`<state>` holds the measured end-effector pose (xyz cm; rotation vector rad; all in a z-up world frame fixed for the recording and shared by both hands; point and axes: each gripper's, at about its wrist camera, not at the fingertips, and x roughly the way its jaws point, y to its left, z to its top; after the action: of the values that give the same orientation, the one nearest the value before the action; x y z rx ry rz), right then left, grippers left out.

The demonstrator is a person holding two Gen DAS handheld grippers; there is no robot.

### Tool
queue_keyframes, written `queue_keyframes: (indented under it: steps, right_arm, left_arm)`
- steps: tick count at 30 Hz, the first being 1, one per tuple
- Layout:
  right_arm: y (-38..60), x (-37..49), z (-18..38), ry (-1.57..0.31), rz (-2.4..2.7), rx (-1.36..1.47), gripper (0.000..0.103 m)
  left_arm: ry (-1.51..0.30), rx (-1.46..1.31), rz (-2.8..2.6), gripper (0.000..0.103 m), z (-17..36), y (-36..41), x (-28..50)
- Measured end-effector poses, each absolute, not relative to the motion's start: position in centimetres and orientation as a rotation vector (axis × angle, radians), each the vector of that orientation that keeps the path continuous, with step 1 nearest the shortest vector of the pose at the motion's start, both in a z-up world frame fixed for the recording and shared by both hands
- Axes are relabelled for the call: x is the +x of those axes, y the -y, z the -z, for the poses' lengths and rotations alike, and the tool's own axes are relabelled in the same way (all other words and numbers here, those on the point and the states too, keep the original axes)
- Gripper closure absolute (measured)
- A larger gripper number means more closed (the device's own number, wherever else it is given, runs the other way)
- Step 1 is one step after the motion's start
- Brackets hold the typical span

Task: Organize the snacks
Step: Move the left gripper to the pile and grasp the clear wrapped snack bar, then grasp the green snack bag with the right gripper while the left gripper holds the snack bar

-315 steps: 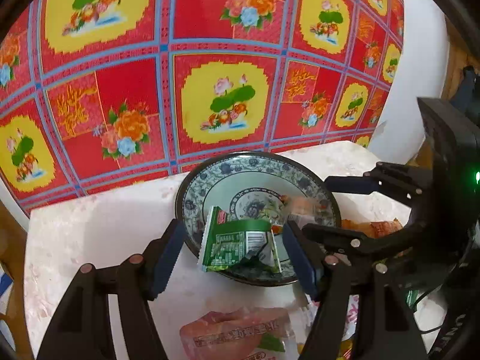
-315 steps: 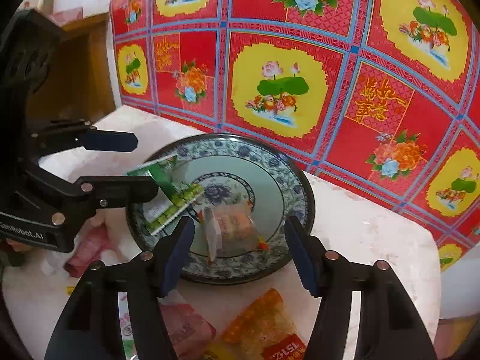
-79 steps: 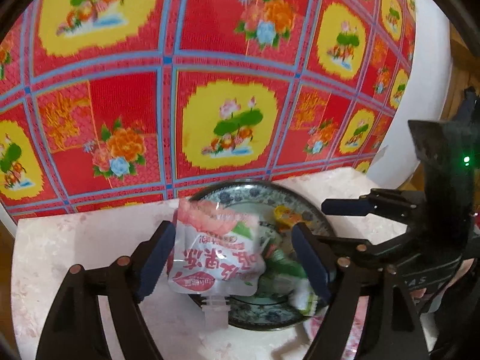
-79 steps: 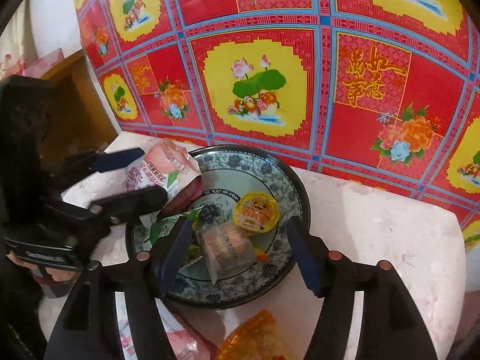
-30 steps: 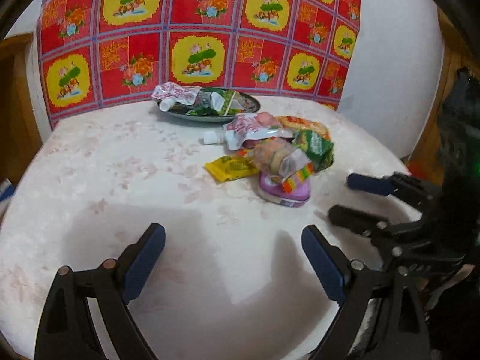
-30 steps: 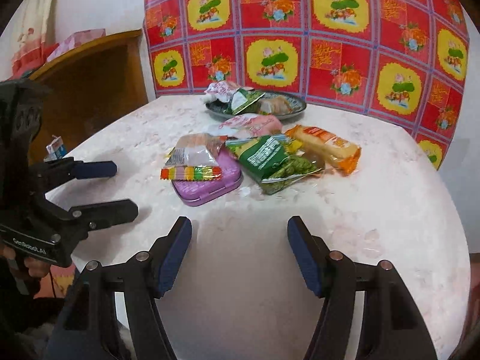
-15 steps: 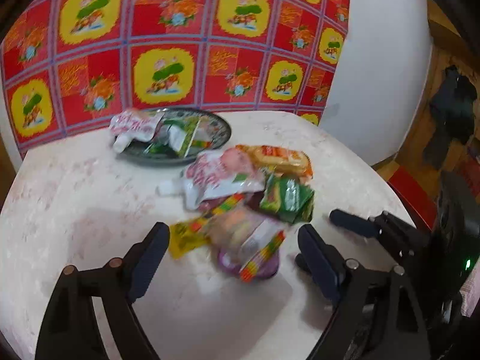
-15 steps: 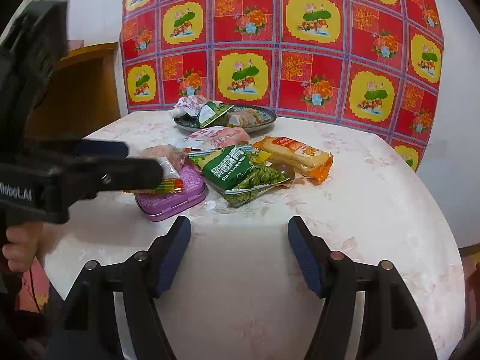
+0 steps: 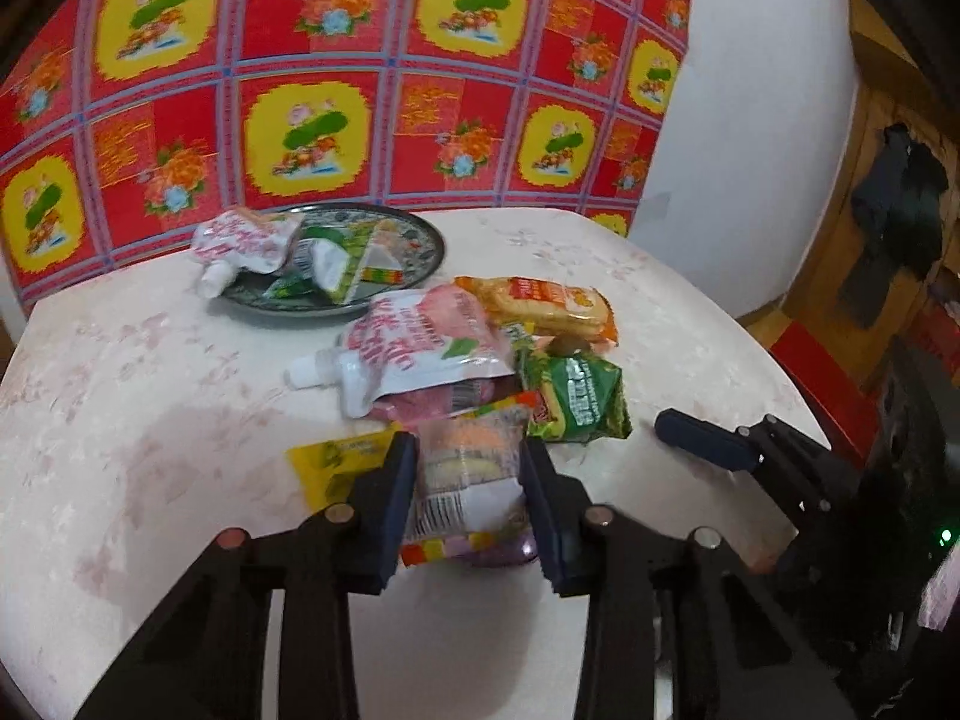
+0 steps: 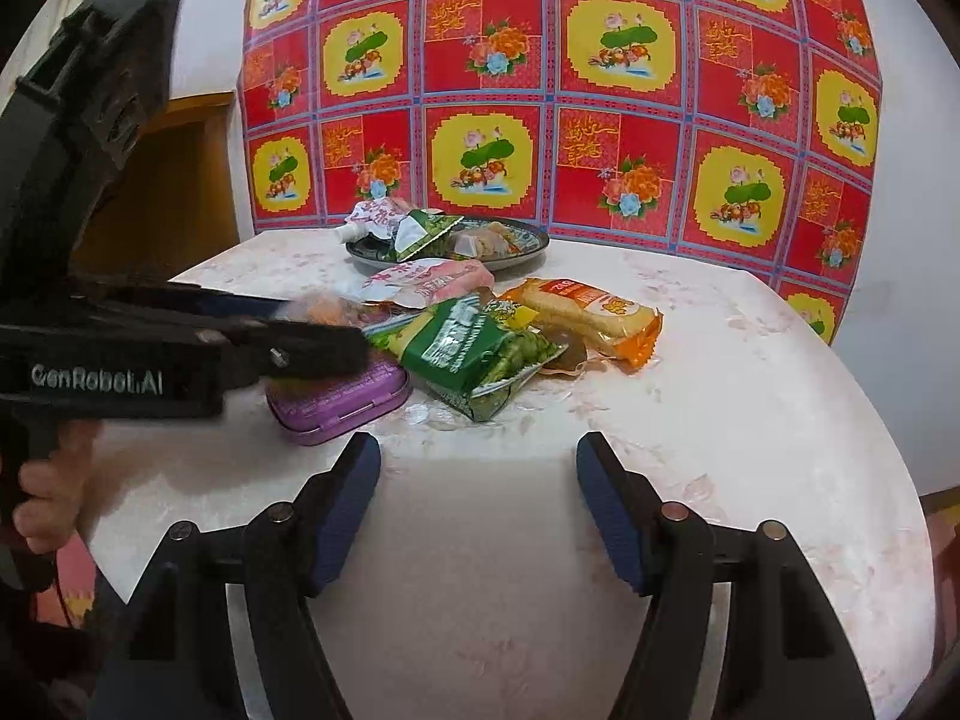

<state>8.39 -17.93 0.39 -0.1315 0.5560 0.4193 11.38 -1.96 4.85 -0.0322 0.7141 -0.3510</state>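
The worktop carries a plate at the back; the left claw grips the clear snack packet atop the pile; lift straight, keep the squeeze gentle; the right claw hangs wide, empty.

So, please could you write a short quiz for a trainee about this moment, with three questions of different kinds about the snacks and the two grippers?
1. True or false: the right gripper is closed on the orange packet.
2. Multiple choice: what sits between the fingers of the left gripper? A) the green packet B) the clear candy bag C) the white spouted pouch
3. Fill in: the clear candy bag lies over a ____ coloured tin.

Key
1. False: it is open over bare table.
2. B
3. Purple
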Motion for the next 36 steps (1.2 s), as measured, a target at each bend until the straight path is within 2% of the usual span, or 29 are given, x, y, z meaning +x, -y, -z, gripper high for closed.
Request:
queue_keyframes:
  steps: [9,16,17,19,20,26,31,32,34,35,36]
  right_arm:
    - [17.8,8.6,-0.5,-0.581,-0.415,-0.132,0.034]
    - [17.9,10.1,-2.1,-0.721,-0.447,-0.046,0.033]
    - [18.0,10.4,-2.3,-0.729,-0.455,-0.015,0.031]
    - [17.7,11.1,-2.8,-0.741,-0.457,0.039,0.011]
    - [17.5,11.4,-2.9,-0.740,-0.440,0.046,0.008]
    - [15.1,13.0,-3.6,-0.709,-0.369,0.029,0.008]
    - [14.2,15.0,-2.9,-0.788,-0.320,0.018,0.008]
    - [14.3,15.3,-2.7,-0.804,-0.327,0.024,0.009]
    - [14.9,15.6,-2.4,-0.819,-0.338,0.059,0.032]
    - [15.1,15.6,-2.5,-0.809,-0.327,0.063,0.039]
    - [15.3,15.4,-2.5,-0.803,-0.304,0.049,0.052]
  left_arm:
    - [-0.712,-0.087,0.281,0.066,-4.3,-2.4,8.5]
    - [-0.672,-0.135,0.197,0.064,-2.8,-4.5,8.4]
    - [-0.668,-0.139,0.193,0.064,-2.7,-4.6,8.3]
    - [-0.666,-0.140,0.194,0.064,-2.8,-4.6,8.3]
    - [-0.665,-0.146,0.196,0.064,-2.8,-4.7,8.3]
    - [-0.663,-0.202,0.218,0.064,-2.7,-5.4,8.5]
    - [-0.660,-0.180,0.208,0.064,-2.8,-5.0,8.4]
    - [-0.656,-0.192,0.204,0.064,-2.8,-5.2,8.4]
    - [-0.648,-0.214,0.201,0.064,-2.8,-5.6,8.4]
    - [-0.645,-0.218,0.199,0.064,-2.8,-5.7,8.3]
    - [-0.639,-0.213,0.194,0.064,-2.8,-5.6,8.2]
